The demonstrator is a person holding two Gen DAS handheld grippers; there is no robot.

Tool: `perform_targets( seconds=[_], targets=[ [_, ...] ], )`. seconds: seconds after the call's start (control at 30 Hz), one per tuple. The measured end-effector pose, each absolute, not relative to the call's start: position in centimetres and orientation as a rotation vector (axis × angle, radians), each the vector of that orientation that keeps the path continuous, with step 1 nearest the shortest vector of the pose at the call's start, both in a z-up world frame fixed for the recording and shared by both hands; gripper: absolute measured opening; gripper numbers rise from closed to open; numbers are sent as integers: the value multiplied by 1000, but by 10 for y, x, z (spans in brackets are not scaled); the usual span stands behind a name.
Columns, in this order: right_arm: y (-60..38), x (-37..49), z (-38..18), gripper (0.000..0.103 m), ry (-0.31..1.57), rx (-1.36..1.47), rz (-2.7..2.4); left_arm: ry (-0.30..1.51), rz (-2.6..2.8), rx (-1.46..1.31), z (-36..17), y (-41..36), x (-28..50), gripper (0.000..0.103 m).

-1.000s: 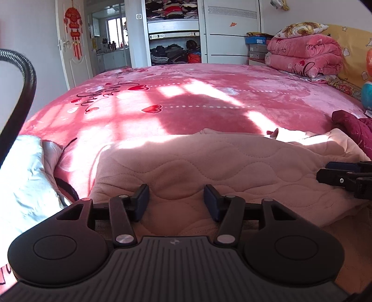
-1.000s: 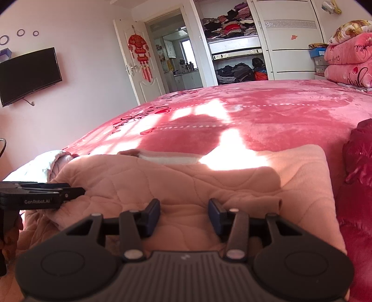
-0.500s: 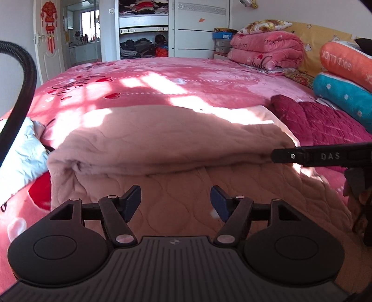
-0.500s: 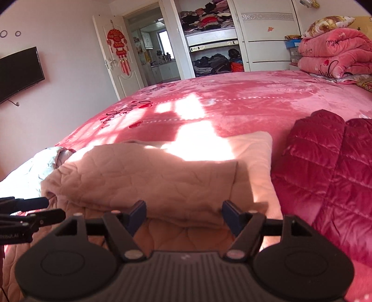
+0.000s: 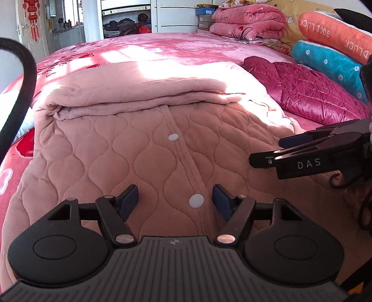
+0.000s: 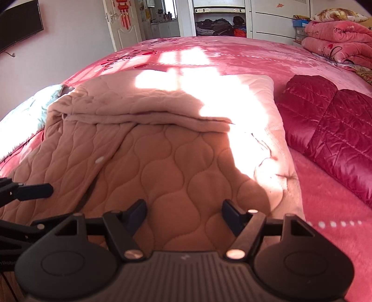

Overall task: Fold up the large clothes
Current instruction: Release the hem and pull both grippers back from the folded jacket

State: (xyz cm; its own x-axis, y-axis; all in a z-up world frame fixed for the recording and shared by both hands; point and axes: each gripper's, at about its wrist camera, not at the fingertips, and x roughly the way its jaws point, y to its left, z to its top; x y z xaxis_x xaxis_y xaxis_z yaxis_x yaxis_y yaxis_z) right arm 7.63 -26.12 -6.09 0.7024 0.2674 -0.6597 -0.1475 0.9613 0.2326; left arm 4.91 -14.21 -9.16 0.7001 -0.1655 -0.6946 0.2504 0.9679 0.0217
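1. The left tool [image 5: 175, 197] is shown with its jaws wide apart, just opened further, and with nothing gripped; only the quilted cloth and one white snap [image 5: 196, 200] are seen in the gap, below the pads.
2. The right tool [image 6: 183, 215] is likewise shown open and empty, its jaws lately widened, above the same cloth. In the left wrist view it is seen from the side at the right edge [image 5: 302, 153], near the garment's right part.
3. The task's thing, a pink quilted garment [image 5: 144, 148], is laid on the bed [image 5: 162, 44] directly ahead of and beneath both tools. Its far part has been doubled back toward the viewer, so that a thick folded edge [image 5: 130, 105] runs left to right across the view.
4. The button strip, marked by a second snap [image 5: 173, 137], runs away from the tools, toward that edge. The garment's left side is judged nearer the left tool, its right side nearer the right tool.
5. The cloth is seen as soft and padded, stitched in wavy cells, and sunlit at its far right.
6. A dark red quilted jacket [image 6: 330, 120] is laid just beside the garment on the right; folded pink blankets [image 5: 248, 22] are stacked at the head of the bed.
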Motion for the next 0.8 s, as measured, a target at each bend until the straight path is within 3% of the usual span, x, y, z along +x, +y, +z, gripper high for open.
perform_targets(
  seconds=[0.8],
  targets=[
    [-276, -19, -55, 72, 937, 264, 161, 803, -334, 111, -88, -136, 7, 95]
  ],
)
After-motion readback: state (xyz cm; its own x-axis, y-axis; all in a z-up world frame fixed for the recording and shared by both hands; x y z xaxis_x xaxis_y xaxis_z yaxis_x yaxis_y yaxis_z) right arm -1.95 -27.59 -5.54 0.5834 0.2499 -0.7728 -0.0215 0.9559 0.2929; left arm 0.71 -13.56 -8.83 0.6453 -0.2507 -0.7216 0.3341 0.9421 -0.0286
